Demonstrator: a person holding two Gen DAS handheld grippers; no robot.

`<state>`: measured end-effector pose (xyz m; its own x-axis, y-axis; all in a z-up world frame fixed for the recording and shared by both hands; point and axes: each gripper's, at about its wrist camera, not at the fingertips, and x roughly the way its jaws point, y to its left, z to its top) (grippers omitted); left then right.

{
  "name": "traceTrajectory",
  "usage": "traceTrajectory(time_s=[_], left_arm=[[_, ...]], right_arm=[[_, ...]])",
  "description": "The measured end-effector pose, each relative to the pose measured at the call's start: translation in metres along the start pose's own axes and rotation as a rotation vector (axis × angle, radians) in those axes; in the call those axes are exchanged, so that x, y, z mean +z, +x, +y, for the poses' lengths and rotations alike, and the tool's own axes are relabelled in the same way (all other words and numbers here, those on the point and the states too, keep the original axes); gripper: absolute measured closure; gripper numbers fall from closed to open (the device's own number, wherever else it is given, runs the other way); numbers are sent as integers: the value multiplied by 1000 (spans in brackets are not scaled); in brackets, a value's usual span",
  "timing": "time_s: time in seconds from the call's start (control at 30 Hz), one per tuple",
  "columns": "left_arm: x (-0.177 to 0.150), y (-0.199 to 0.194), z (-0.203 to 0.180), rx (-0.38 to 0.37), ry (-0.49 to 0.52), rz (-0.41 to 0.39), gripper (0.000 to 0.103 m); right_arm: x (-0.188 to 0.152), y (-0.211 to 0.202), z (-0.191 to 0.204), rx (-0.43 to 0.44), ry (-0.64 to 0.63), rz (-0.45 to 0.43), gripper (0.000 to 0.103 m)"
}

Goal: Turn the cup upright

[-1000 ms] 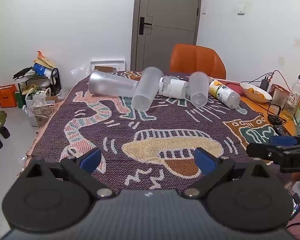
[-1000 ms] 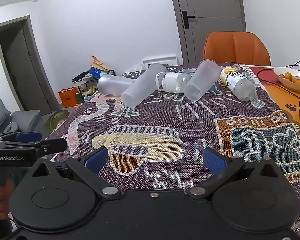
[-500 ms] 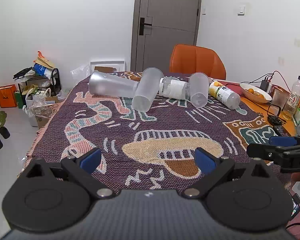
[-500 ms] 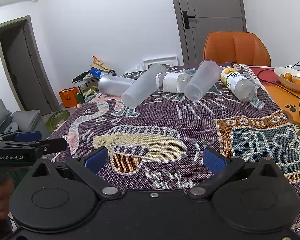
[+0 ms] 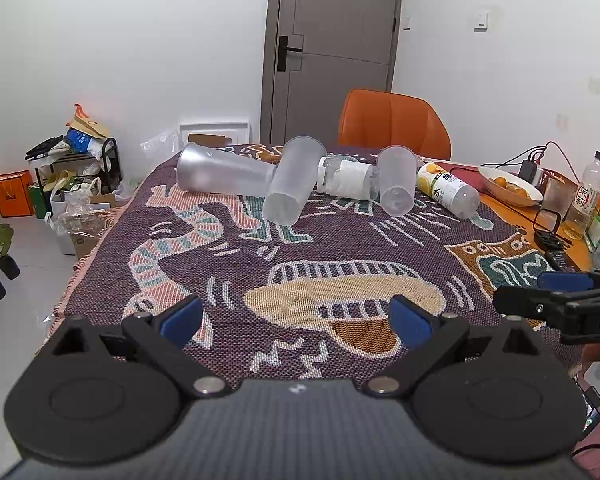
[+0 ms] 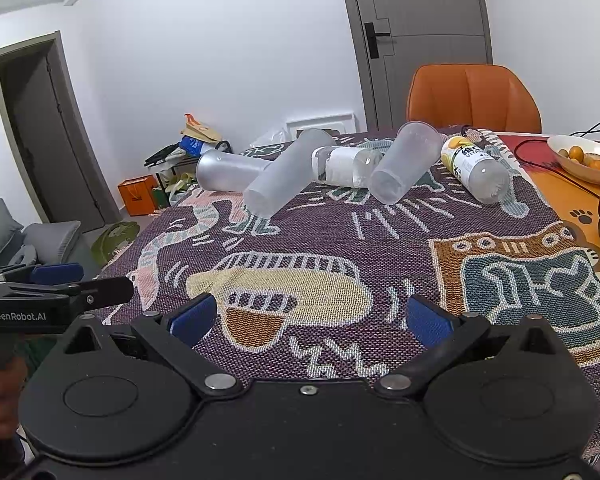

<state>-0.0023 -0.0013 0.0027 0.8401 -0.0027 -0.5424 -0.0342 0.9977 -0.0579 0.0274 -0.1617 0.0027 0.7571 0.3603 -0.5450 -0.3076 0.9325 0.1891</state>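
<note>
Three frosted clear plastic cups lie on their sides at the far end of the patterned cloth: a left cup (image 5: 220, 174) (image 6: 230, 171), a middle cup (image 5: 294, 180) (image 6: 286, 178) leaning over it, and a right cup (image 5: 397, 185) (image 6: 406, 168). My left gripper (image 5: 296, 316) is open and empty over the near cloth, far from the cups. My right gripper (image 6: 310, 316) is open and empty too. The left gripper also shows in the right wrist view (image 6: 80, 286), and the right gripper in the left wrist view (image 5: 548, 292).
Two plastic bottles lie among the cups: a white-labelled one (image 5: 346, 178) (image 6: 346, 168) and a yellow-labelled one (image 5: 448, 190) (image 6: 476, 168). A bowl of oranges (image 5: 510, 188) (image 6: 584, 158), cables and small items sit at the right on the orange table. An orange chair (image 5: 392, 124) stands behind.
</note>
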Motion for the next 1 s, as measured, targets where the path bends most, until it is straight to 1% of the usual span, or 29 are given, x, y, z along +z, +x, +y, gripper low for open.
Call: traceTrajectory(time_s=[1.0], left_arm=[[4, -2, -2, -2, 4, -3, 5]], right_arm=[[1, -2, 0, 0, -1, -3, 0]])
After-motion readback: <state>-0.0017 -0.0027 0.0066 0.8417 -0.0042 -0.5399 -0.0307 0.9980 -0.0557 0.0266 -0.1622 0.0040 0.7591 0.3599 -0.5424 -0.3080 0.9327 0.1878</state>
